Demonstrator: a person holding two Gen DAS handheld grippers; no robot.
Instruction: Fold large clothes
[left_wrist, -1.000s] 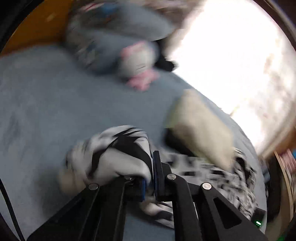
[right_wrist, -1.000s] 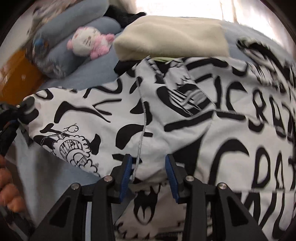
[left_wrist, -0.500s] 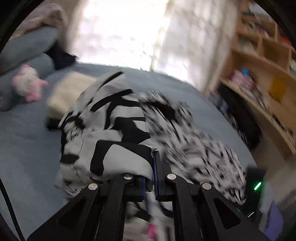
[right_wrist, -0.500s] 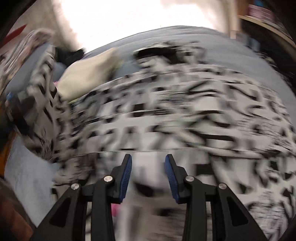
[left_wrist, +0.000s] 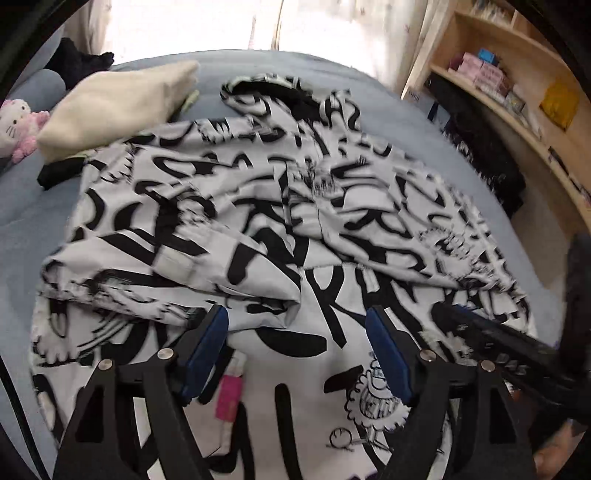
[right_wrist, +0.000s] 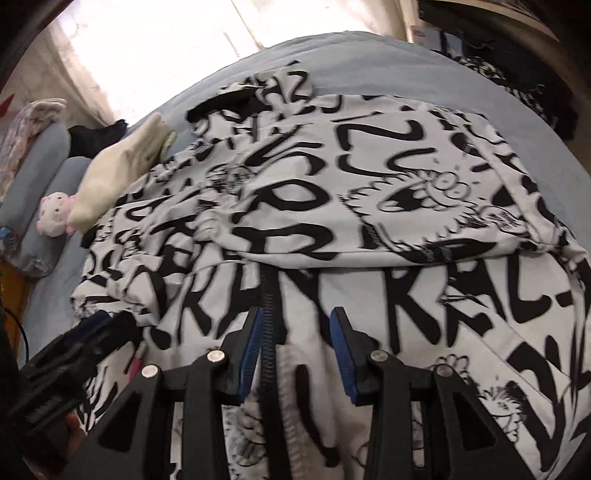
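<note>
A large white jacket with black graffiti print (left_wrist: 295, 206) lies spread on the blue bed (left_wrist: 33, 206). One sleeve is folded across its body. My left gripper (left_wrist: 295, 310) hovers over the near hem, and its jaws are opening wide. Cloth lies under them, but the blue pads (left_wrist: 207, 347) do not press on it. In the right wrist view the jacket (right_wrist: 369, 177) fills the frame. My right gripper (right_wrist: 297, 314) stands partly open and is opening a little. The black zipper (right_wrist: 267, 306) runs between its fingers, untouched. Each gripper shows at the edge of the other's view.
A cream folded cloth (left_wrist: 114, 103) lies at the jacket's far left, with a pink and white plush toy (left_wrist: 18, 125) beyond it. A dark garment (left_wrist: 480, 158) drapes off the bed's right side below a wooden shelf (left_wrist: 517, 92). A pink tag (left_wrist: 229, 398) lies on the near hem.
The left gripper was shut on a sleeve, swept it across onto the jacket, and now stands open with the sleeve let go. The right gripper swung along with it, its gap nearly unchanged.
</note>
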